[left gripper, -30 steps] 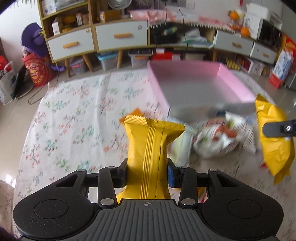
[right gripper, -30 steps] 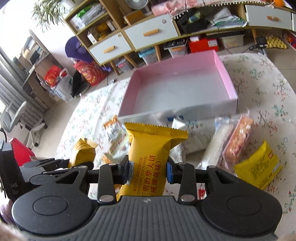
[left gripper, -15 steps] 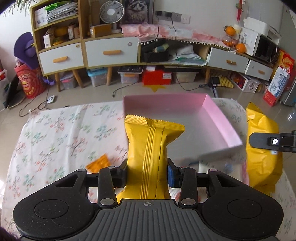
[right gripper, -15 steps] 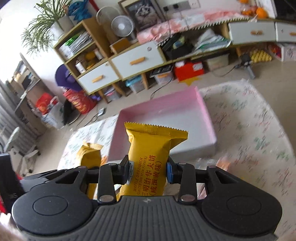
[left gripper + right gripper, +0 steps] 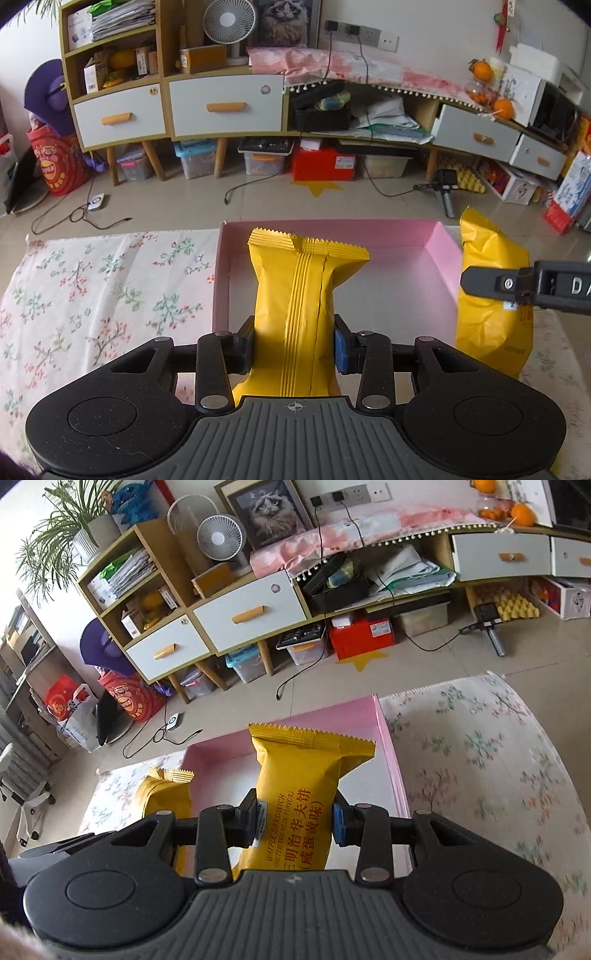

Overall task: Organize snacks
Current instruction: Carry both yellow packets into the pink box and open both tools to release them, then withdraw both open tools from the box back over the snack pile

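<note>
Snack packets are in both your claws: the left claw [image 5: 293,347] grips one yellow packet [image 5: 299,295], the right claw [image 5: 293,823] another [image 5: 295,801], both over the pink box [image 5: 439,254] (carrying step). Next, lower and release inside.

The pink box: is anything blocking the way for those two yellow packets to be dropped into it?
Nothing visible does. The pink box has no lid and the part of its floor in view is bare. The left gripper holds one yellow packet over it; the right gripper holds the other packet above its right side.
</note>
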`<state>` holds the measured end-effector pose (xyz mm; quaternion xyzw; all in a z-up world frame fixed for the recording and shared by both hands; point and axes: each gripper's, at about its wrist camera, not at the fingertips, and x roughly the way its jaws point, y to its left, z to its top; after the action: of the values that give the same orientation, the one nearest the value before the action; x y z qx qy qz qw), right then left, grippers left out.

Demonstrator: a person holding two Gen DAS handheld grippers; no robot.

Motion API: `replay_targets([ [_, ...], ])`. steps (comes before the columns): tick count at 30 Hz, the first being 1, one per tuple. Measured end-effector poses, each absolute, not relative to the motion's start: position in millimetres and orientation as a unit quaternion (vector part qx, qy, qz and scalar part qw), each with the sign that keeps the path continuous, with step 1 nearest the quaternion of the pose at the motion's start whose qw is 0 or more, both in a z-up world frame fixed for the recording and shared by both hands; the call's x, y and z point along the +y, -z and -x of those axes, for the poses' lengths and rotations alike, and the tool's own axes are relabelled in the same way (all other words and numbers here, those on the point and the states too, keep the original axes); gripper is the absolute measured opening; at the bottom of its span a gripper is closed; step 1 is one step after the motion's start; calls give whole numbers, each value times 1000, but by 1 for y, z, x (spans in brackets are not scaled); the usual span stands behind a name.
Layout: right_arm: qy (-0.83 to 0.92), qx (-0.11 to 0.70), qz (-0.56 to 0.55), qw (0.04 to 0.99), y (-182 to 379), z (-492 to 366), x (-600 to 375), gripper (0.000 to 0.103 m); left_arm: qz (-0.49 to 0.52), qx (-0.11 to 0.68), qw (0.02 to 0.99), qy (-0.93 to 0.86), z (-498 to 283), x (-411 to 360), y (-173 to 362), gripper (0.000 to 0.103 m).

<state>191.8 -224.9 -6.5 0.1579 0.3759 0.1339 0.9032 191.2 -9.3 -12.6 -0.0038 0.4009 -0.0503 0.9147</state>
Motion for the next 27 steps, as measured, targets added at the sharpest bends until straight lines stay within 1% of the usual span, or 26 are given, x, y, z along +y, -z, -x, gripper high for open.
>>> replay_targets([
  [10, -140, 394, -143, 897, 30, -213, -213, 35, -12, 396, 918, 35, -215, -13, 35, 37],
  [13, -143, 396, -138, 896, 31, -213, -211, 36, -18, 391, 919, 38, -218, -15, 38, 39],
  [15, -142, 395, -140, 897, 30, -212, -212, 41, -26, 387, 921, 42, -218, -17, 39, 45],
  [16, -138, 394, -142, 898, 28, -211, -213, 53, -29, 382, 923, 41, -216, -18, 38, 47],
  [18, -133, 390, -150, 899, 24, -209, -216, 66, -34, 374, 926, 35, -214, -18, 35, 58],
  [21, -129, 389, -161, 898, 19, -206, -221, 66, -32, 374, 926, 37, -209, -18, 30, 64],
  [24, -120, 390, -154, 900, 13, -199, -223, 71, -36, 378, 924, 38, -202, -18, 25, 72],
  [27, -110, 392, -140, 902, 7, -190, -225, 73, -34, 379, 924, 39, -189, -16, 18, 79],
])
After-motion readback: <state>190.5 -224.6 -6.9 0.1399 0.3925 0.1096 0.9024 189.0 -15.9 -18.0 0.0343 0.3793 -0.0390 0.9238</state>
